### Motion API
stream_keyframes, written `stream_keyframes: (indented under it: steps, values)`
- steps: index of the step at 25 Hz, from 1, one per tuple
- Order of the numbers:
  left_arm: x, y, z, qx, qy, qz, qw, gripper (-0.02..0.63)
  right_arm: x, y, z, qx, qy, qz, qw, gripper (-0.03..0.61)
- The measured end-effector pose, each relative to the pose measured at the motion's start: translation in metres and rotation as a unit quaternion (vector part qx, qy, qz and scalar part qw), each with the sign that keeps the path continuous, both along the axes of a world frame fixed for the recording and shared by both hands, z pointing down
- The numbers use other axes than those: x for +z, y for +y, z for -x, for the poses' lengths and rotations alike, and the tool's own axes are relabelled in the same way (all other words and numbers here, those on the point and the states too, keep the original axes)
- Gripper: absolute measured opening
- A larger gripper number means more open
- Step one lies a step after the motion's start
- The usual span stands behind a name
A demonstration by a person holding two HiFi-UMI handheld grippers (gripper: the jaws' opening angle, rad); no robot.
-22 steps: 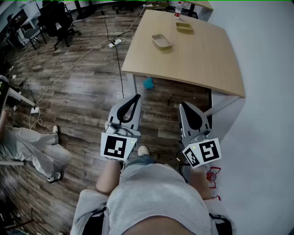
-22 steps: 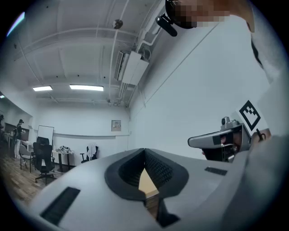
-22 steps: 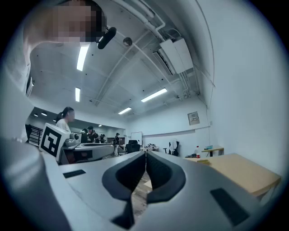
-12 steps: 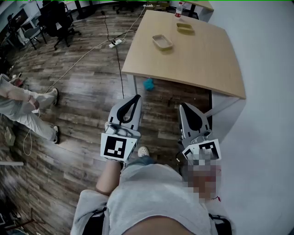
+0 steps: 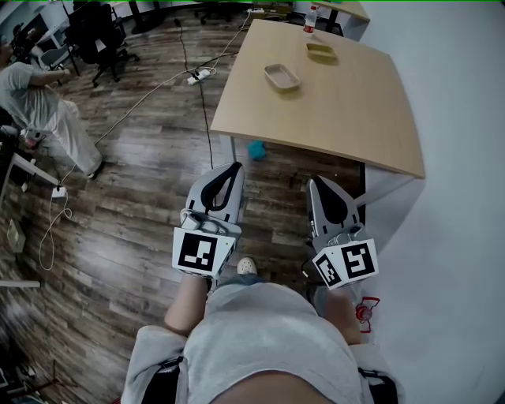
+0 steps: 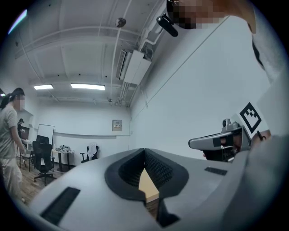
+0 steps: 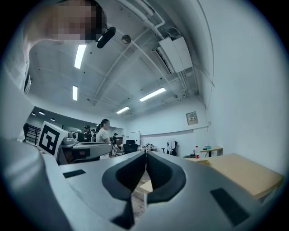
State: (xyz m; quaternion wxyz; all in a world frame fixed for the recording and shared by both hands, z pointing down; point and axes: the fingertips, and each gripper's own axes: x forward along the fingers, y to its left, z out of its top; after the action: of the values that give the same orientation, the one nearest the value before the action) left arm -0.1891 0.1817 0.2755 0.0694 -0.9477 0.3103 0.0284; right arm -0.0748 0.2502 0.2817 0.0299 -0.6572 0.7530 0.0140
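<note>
Left tongs (image 5: 234, 168) and right tongs (image 5: 314, 182) closed, empty, side by side at waist, tips toward table (image 5: 347, 95)

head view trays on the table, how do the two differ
The near tray is pale beige; the far tray is darker, olive-yellow. The near tray lies skewed toward the middle of the table; the far tray sits by the far edge, near a bottle. Both are shallow, oblong and look empty.

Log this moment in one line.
left gripper: shut, empty | right gripper: shut, empty | both over floor, short of table | table holds near tray, far tray
</note>
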Motion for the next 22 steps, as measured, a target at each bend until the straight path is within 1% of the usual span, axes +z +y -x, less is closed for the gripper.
stream_keyframes:
  steps: [3, 6, 10, 12, 17, 22]
  values:
    - [-0.004, -0.016, -0.004, -0.002, 0.002, -0.003, 1.0, 0.015, -0.003, -0.014, -0.007, 0.003, -0.01, -0.006, 1.0, 0.012]
    - [-0.006, -0.031, -0.007, -0.001, 0.006, -0.004, 1.0, 0.015, -0.006, -0.027, -0.012, 0.005, -0.009, -0.01, 1.0, 0.012]
    - [-0.003, -0.044, -0.011, 0.008, 0.013, -0.008, 0.9999, 0.015, -0.007, -0.04, -0.014, 0.007, -0.01, -0.017, 1.0, 0.012]
    - [0.0, -0.048, -0.013, 0.012, 0.009, -0.009, 0.9999, 0.015, -0.006, -0.043, -0.016, 0.007, -0.01, -0.019, 1.0, 0.012]
    - [0.001, -0.06, -0.02, 0.009, 0.01, 0.0, 0.9999, 0.015, -0.008, -0.054, -0.023, 0.006, -0.014, -0.017, 1.0, 0.012]
    - [0.004, -0.079, -0.038, 0.002, 0.009, 0.001, 1.0, 0.015, -0.004, -0.077, -0.041, -0.003, -0.012, -0.012, 1.0, 0.012]
